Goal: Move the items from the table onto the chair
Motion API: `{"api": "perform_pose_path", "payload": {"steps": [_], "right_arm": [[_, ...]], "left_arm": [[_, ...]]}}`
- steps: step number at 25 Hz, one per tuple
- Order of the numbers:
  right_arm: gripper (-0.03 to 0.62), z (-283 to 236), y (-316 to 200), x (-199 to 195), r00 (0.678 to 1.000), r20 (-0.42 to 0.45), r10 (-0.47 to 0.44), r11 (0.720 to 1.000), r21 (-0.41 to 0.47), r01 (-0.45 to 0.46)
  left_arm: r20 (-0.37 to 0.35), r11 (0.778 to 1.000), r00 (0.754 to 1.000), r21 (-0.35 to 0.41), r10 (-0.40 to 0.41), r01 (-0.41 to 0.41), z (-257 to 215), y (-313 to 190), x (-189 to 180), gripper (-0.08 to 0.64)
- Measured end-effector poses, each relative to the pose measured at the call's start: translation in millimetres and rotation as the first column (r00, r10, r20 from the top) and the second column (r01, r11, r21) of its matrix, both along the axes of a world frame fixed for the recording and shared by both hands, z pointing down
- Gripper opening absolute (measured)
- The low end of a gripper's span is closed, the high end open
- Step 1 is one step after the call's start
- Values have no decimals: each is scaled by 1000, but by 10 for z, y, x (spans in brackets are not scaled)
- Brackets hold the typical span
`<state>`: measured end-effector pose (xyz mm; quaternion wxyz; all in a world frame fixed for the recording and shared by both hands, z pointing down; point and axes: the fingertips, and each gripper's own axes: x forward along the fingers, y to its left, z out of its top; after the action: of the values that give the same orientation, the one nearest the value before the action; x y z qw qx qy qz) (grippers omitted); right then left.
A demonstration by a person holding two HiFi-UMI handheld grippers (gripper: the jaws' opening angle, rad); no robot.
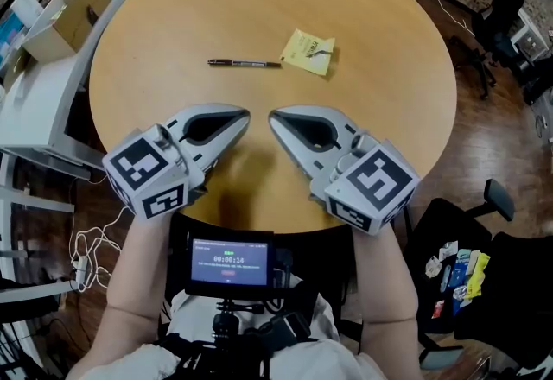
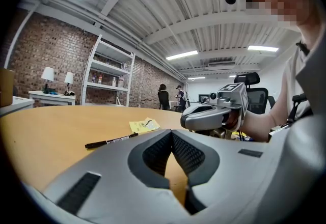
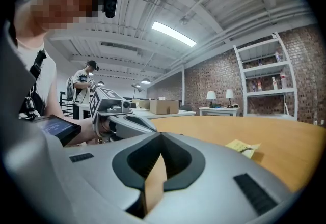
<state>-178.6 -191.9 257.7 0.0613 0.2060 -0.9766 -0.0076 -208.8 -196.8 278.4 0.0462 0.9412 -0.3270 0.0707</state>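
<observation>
A black pen (image 1: pixel 244 64) lies on the round wooden table (image 1: pixel 363 7), with a yellow sticky-note pad (image 1: pixel 308 51) just to its right. Both grippers rest at the table's near edge, tips pointing at each other, well short of the items. My left gripper (image 1: pixel 246 117) is shut and empty; its view shows the pen (image 2: pixel 111 141) and the pad (image 2: pixel 144 125) beyond its tip. My right gripper (image 1: pixel 273 117) is shut and empty too, and the pad (image 3: pixel 243 147) shows at the right of its view. A black office chair (image 1: pixel 471 283) stands at the lower right.
Several small packets (image 1: pixel 458 273) lie on the chair's seat. A white side table (image 1: pixel 34 102) with a cardboard box (image 1: pixel 65 15) stands to the left. Cables (image 1: pixel 86 244) trail on the floor. A screen (image 1: pixel 230 261) hangs at my chest. Two people (image 2: pixel 170 98) stand far off.
</observation>
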Motion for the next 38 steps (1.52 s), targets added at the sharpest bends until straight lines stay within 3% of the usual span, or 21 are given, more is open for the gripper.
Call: {"api": "perform_pose_path", "payload": {"steps": [2, 5, 7, 8, 10, 12, 14, 17, 18, 20, 22, 25, 26, 30, 32, 34, 36, 38], "right_arm": [[3, -3, -18, 11, 999, -39, -3, 1000, 22, 4], [12, 8, -78, 46, 984, -175, 15, 993, 118, 6], [14, 43, -198, 127, 950, -302, 77, 971, 240, -3], [14, 76, -287, 198, 917, -378, 131, 948, 319, -4], [14, 135, -506, 389, 811, -522, 264, 874, 485, 28], [15, 179, -716, 593, 695, -616, 370, 802, 590, 96], [17, 251, -909, 776, 584, -680, 444, 755, 635, 165], [75, 404, -1176, 968, 376, -742, 556, 670, 667, 326], [75, 459, -1238, 986, 321, -748, 580, 642, 663, 384], [75, 573, -1325, 974, 250, -759, 601, 603, 636, 481], [75, 654, -1394, 942, 202, -764, 613, 573, 605, 553], [77, 673, -1464, 882, 152, -758, 634, 530, 569, 629], [125, 675, -1486, 859, 137, -756, 640, 520, 558, 647], [137, 712, -1539, 747, 108, -754, 648, 498, 527, 688], [133, 740, -1535, 711, 114, -760, 640, 502, 525, 687], [82, 757, -1496, 680, 147, -765, 627, 505, 544, 670], [3, 729, -1443, 692, 177, -751, 636, 490, 570, 660], [3, 679, -1396, 727, 191, -738, 647, 479, 588, 651]], "left_arm": [[-4, 1000, 1000, 3, 1, -1, -3, -2, 16, 9], [0, 1000, 1000, 2, 5, -5, -4, 7, 14, 9], [9, 1000, 1000, 1, 9, -9, -2, 19, -2, 9], [13, 1000, 1000, 1, 11, -11, -1, 26, -11, 9], [14, 1000, 1000, 5, 11, -12, 0, 33, -12, 9], [13, 1000, 1000, 11, 15, -15, -7, 37, 2, 9], [12, 999, 999, 17, 30, -30, -14, 47, 25, 9], [10, 998, 999, 24, 54, -54, -20, 63, 53, 9], [10, 998, 998, 26, 56, -57, -17, 66, 53, 9], [11, 998, 998, 29, 56, -57, -9, 68, 51, 9], [10, 998, 998, 24, 57, -57, -10, 71, 65, 9], [6, 998, 998, -26, 61, -60, -32, 114, 120, 9], [5, 998, 998, -31, 61, -61, -36, 121, 125, 9], [3, 998, 998, -25, 60, -60, -32, 123, 115, 9], [3, 998, 998, -23, 60, -60, -32, 120, 110, 9], [7, 998, 998, -24, 62, -61, -25, 123, 105, 9], [8, 998, 998, -29, 63, -63, -16, 131, 113, 9], [5, 997, 998, -30, 64, -64, -17, 140, 119, 9]]}}
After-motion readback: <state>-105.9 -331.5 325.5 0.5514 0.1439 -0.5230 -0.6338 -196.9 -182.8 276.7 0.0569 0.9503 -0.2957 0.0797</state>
